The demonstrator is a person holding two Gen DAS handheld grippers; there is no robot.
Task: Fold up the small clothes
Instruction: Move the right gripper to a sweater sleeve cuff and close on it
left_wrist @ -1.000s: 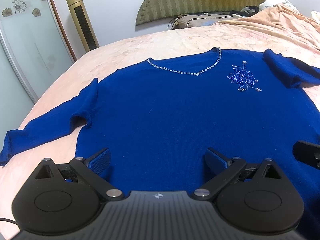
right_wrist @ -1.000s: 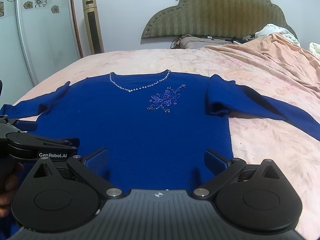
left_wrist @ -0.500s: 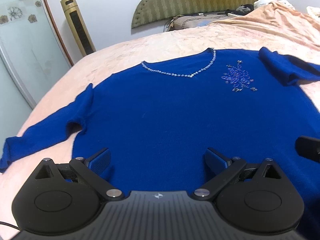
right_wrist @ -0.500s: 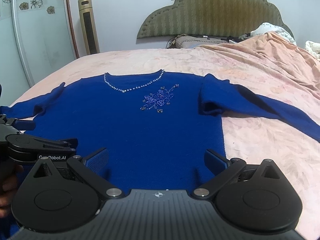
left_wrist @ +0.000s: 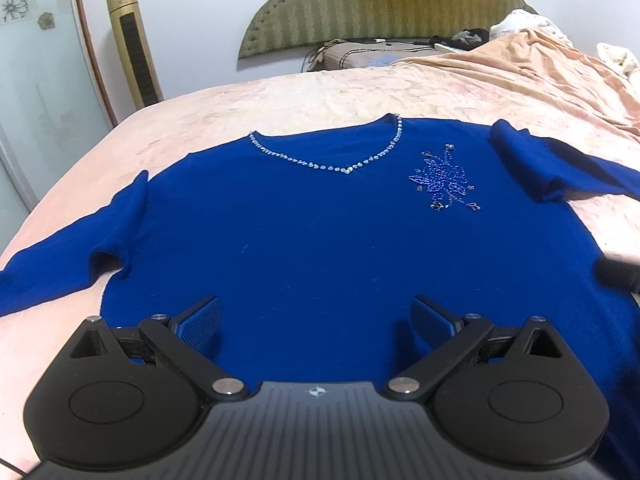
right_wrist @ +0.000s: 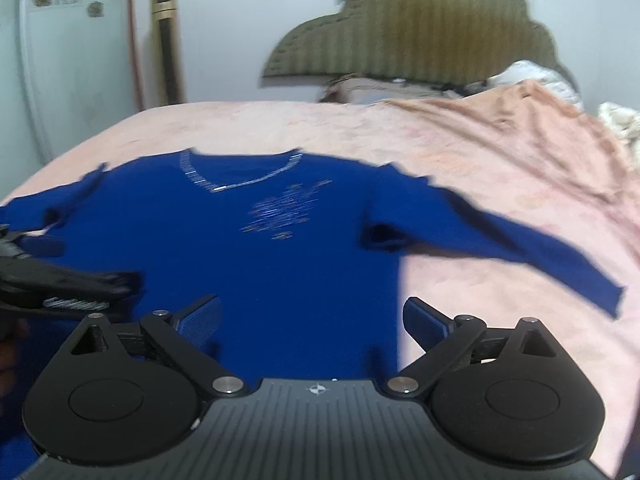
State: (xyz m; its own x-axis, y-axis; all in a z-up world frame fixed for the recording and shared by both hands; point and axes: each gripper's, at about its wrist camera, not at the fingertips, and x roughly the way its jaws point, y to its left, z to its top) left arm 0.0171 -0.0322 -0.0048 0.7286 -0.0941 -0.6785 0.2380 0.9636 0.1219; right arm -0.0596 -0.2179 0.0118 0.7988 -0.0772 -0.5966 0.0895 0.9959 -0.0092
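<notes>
One royal-blue knit sweater (left_wrist: 320, 248) is lying front-up and flat on a pink quilted bed cover (left_wrist: 320, 92), its hem toward the cameras and its neckline at 12 o'clock. The left gripper (left_wrist: 316, 318) is hovering over the hem with its jaws spread wide and nothing between them but the fabric below. The right gripper (right_wrist: 310, 316) is hovering over the hem's other corner, jaws still wide but closing, with nothing gripped.

The left wrist view alone is showing the beaded V-neck trim (left_wrist: 332, 162) and the sequinned flower motif (left_wrist: 442, 182) in sharp detail; in the right wrist view, blurred by motion, both are smearing into streaks. Only the right view is showing the whole sleeve (right_wrist: 500, 240) running out to its cuff at 3 o'clock, and the left gripper's black body (right_wrist: 60, 288) entering at 9 o'clock.

Counted: one sweater, two sleeves, two grippers, one green padded headboard (left_wrist: 384, 4), one gold tower fan (left_wrist: 134, 44).

In the left view both sleeves are being cut off by the frame, and a dark blurred shape at 3 o'clock is hard to identify. A hand at the right view's left edge is barely discernible.
</notes>
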